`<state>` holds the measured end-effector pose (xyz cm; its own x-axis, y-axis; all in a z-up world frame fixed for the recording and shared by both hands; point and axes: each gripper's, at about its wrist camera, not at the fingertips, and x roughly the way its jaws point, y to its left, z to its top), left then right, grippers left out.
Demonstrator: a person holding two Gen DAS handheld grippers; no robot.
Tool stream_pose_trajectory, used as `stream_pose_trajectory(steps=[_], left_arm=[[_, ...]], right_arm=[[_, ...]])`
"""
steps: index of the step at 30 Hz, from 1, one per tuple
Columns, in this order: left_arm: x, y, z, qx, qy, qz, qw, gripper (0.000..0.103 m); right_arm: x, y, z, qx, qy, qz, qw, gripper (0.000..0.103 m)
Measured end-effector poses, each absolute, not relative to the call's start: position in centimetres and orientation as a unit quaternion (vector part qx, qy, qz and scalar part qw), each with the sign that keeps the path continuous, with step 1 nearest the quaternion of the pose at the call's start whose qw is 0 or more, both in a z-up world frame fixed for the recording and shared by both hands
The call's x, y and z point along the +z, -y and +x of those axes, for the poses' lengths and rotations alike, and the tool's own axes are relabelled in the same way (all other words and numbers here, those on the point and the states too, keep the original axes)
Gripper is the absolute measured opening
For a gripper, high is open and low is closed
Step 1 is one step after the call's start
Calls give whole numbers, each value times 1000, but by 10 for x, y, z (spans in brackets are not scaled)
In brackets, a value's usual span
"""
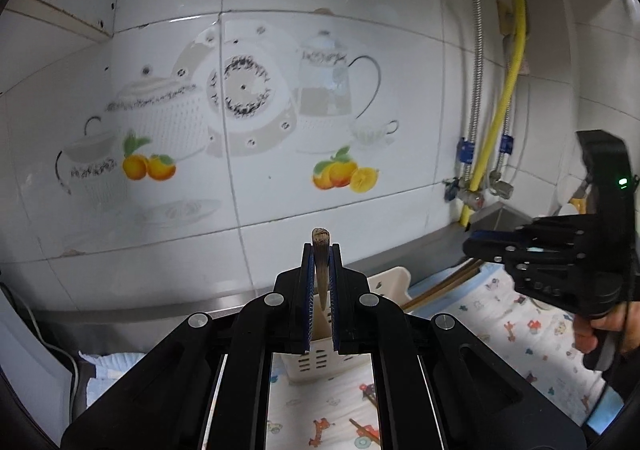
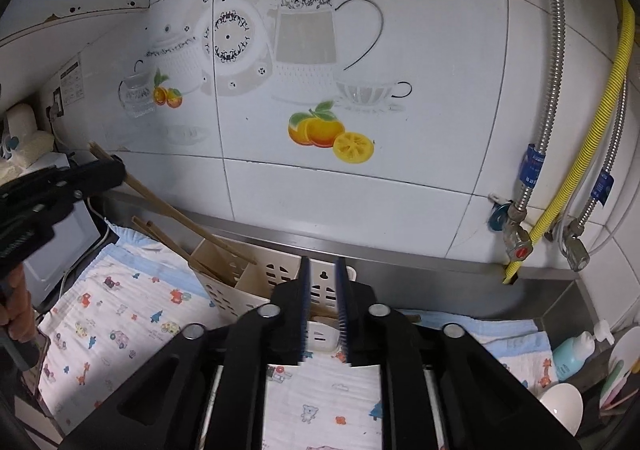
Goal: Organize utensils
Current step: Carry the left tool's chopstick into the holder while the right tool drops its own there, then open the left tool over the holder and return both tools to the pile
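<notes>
Chopstick tip seemingly behind pads

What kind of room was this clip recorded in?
Most likely a home kitchen counter: a tiled wall printed with teapots and oranges, a yellow gas hose beside braided metal water lines, and a slotted plastic utensil caddy holding wooden chopsticks.

The left gripper hides most of the cream utensil holder — its inside cannot be seen. The white bowl and blue bottle sit cramped at the frame edge — the label unreadable
</notes>
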<state>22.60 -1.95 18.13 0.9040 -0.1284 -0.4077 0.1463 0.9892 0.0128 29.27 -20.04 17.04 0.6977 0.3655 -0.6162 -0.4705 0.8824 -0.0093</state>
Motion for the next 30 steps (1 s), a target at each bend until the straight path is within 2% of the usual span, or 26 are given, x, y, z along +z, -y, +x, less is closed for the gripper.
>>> stream_pose_trajectory(steps=[5,13,30], left_arm=[[189,18,219,-73,-196,25,977,6],[193,17,217,-69,-199,30,977,6],[170,19,242,-77,-235,15,969,7]], right_arm=[[170,204,291,228,-312,-79,919,26],[170,204,284,233,-311,-77,918,27],[174,211,242,256,-286,-77,920,36]])
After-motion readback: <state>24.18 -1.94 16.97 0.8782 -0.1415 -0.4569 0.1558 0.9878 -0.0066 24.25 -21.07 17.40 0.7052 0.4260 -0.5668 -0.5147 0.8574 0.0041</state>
